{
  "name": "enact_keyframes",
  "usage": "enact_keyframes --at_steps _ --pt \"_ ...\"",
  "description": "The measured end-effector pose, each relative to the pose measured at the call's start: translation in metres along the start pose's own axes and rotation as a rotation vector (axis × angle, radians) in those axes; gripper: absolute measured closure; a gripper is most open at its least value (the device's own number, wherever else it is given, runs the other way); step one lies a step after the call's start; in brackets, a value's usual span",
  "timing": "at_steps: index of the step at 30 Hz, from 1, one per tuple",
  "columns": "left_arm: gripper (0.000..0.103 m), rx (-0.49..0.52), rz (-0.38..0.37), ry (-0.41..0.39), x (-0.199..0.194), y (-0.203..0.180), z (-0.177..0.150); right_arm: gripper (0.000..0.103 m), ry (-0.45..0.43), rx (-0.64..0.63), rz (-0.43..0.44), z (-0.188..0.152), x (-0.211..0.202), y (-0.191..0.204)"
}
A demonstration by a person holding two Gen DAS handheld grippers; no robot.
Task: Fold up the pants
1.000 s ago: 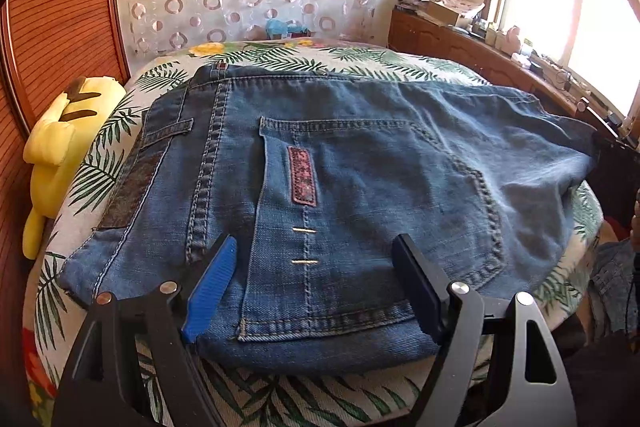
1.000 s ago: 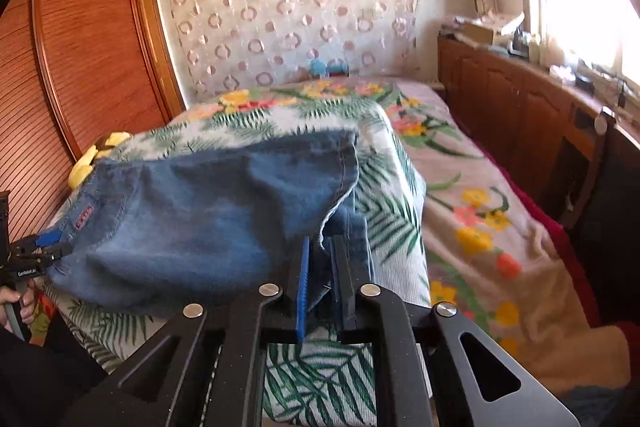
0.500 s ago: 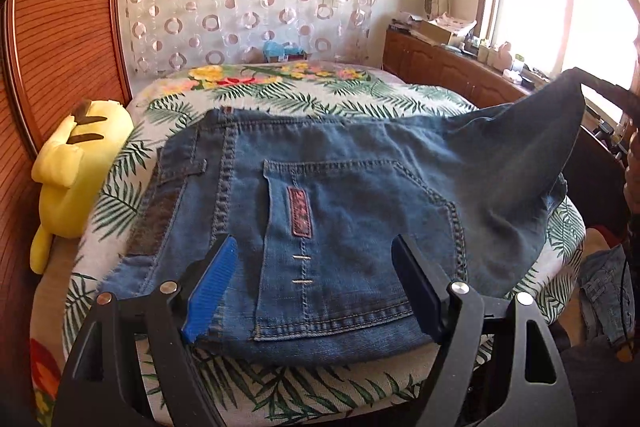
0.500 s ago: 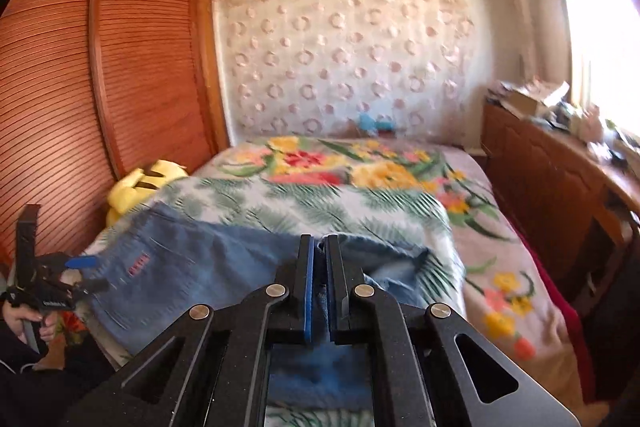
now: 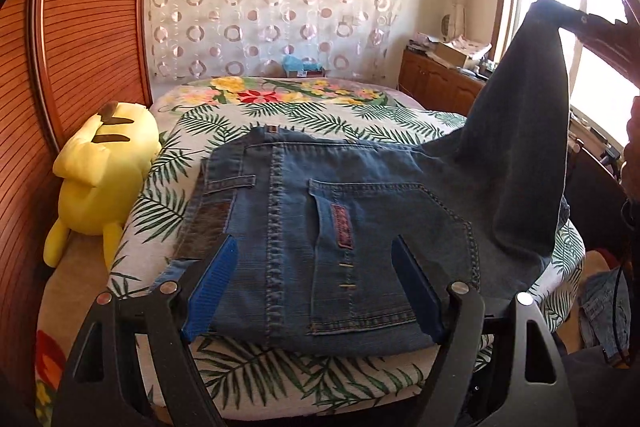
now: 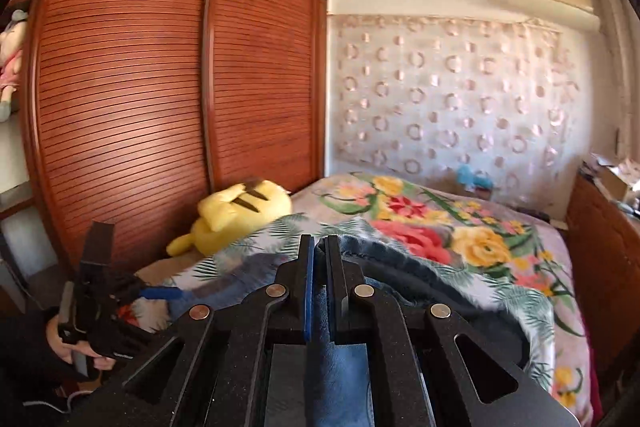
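My left gripper (image 5: 312, 287) stood wide open above the waist end of the jeans (image 5: 320, 227), which lay flat on the floral bedspread (image 5: 280, 379). My right gripper (image 6: 318, 251) was clamped tight on the raised leg end of the denim.

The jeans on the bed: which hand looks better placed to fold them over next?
Probably the right: the right gripper is shut on the jeans, holding the leg up. The left gripper hangs open over the waist.
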State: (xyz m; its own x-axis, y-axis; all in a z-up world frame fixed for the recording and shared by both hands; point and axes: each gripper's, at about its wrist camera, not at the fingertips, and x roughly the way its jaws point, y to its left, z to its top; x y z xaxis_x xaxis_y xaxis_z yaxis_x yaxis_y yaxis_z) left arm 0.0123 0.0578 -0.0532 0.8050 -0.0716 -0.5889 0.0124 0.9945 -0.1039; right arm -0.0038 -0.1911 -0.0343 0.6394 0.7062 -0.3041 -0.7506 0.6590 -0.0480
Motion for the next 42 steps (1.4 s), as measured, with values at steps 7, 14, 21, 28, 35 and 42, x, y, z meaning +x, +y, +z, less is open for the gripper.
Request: enact_keyframes --at_steps 7,14,21,28,35,42 --pt "0.023 -0.012 -0.007 0.005 0.004 0.003 0.0 0.073 0.077 0.008 -0.012 0.004 0.014 -0.026" --pt "0.023 0.013 -0.027 0.015 0.009 -0.009 0.001 0.065 0.096 0.019 -0.056 0.02 0.015 -0.02" --pt "0.023 0.05 -0.067 0.015 0.012 -0.029 0.005 0.057 0.174 0.068 -0.131 -0.012 0.006 -0.032" --pt "0.023 0.114 -0.116 0.04 0.025 -0.061 0.006 0.053 0.278 0.154 -0.175 -0.04 0.012 -0.053" --pt "0.023 0.157 -0.177 0.057 0.035 -0.082 0.005 0.052 0.325 0.24 -0.18 -0.048 0.012 -0.063" --pt "0.039 0.085 -0.264 0.141 0.058 -0.077 -0.001 0.052 0.345 0.325 -0.135 -0.047 0.016 -0.061"
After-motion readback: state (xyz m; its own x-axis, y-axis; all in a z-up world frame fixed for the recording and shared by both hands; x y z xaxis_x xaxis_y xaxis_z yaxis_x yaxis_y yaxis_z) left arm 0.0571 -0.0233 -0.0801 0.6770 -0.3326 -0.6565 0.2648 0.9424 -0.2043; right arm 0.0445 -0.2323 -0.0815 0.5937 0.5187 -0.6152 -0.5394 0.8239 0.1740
